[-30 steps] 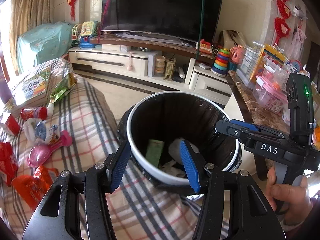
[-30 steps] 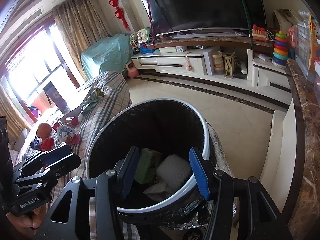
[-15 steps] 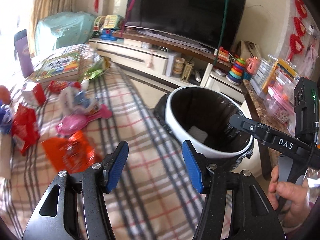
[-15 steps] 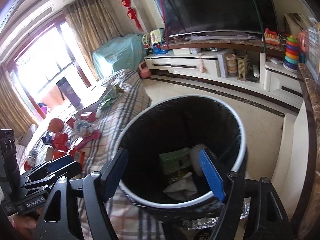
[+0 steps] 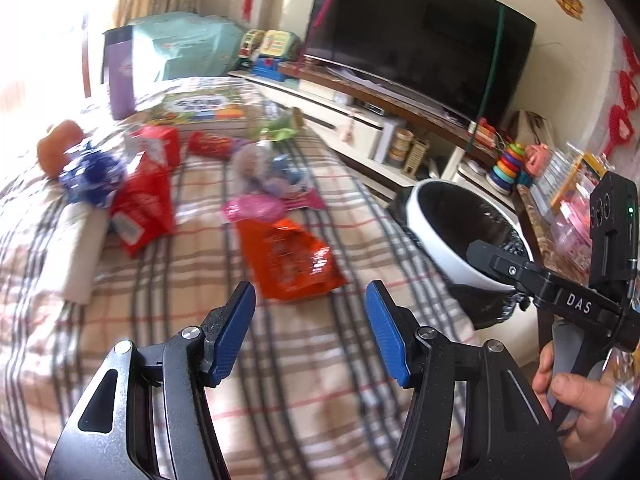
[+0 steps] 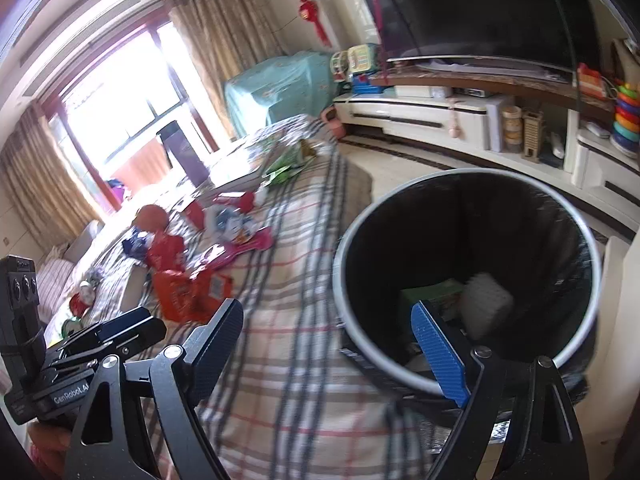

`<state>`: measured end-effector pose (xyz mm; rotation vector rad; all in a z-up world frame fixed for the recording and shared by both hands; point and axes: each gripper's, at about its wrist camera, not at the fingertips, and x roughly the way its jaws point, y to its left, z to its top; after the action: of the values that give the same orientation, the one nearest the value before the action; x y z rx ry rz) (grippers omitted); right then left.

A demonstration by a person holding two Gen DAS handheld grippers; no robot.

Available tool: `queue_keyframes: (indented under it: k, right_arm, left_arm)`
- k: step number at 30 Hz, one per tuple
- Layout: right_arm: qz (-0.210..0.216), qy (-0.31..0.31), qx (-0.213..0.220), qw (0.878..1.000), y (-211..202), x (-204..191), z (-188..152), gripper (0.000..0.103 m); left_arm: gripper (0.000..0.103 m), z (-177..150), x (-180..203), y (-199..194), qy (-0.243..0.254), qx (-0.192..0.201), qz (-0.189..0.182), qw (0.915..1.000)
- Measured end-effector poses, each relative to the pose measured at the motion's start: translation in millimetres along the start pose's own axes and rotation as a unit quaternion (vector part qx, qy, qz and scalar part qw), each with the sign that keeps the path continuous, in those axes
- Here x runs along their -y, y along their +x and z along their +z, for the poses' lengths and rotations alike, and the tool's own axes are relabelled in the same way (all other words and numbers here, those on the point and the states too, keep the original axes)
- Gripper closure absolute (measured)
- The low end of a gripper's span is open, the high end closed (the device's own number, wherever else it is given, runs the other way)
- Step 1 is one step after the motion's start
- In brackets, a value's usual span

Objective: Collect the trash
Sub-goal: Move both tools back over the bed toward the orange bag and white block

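Note:
A white-rimmed trash bin with a black liner [image 5: 444, 248] [image 6: 576, 344] stands at the right edge of a plaid-covered table [image 5: 280, 360] [image 6: 288, 304]. It holds a green box [image 6: 432, 294] and white paper [image 6: 486, 308]. An orange snack wrapper [image 5: 286, 256] [image 6: 180, 292] lies on the cloth just ahead of my open, empty left gripper [image 5: 310, 332]. Red packets [image 5: 142, 208], a pink toy [image 5: 256, 208] and a blue wrapper [image 5: 92, 174] lie farther left. My right gripper [image 6: 330, 352] is open and empty over the bin's near rim.
A book [image 5: 196, 110], a purple cup [image 5: 120, 72] and an orange toy [image 5: 60, 148] sit at the table's far end. A TV [image 5: 416, 36] and low cabinet [image 6: 440, 120] stand behind. A marble counter with toys [image 5: 560, 208] is right of the bin.
My left gripper has swung left from over the bin to over the table, facing the orange wrapper. My right gripper has shifted left and its jaws have opened wider.

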<state>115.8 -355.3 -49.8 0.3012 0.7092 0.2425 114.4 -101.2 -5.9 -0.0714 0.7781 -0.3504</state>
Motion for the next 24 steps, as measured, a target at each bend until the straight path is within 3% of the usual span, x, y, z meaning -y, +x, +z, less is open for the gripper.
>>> queue_keyframes:
  k: [11, 24]
  right_arm:
    - [0.019, -0.040, -0.019, 0.999, 17, -44, -7, 0.014]
    - [0.046, -0.065, -0.043, 0.996, 41, -80, -12, 0.014]
  left_arm:
    - [0.045, -17, -59, -12, -0.053, -0.002, 0.034, 0.9980]
    - [0.040, -17, -100, -25, -0.069, 0.007, 0.071, 0.9951]
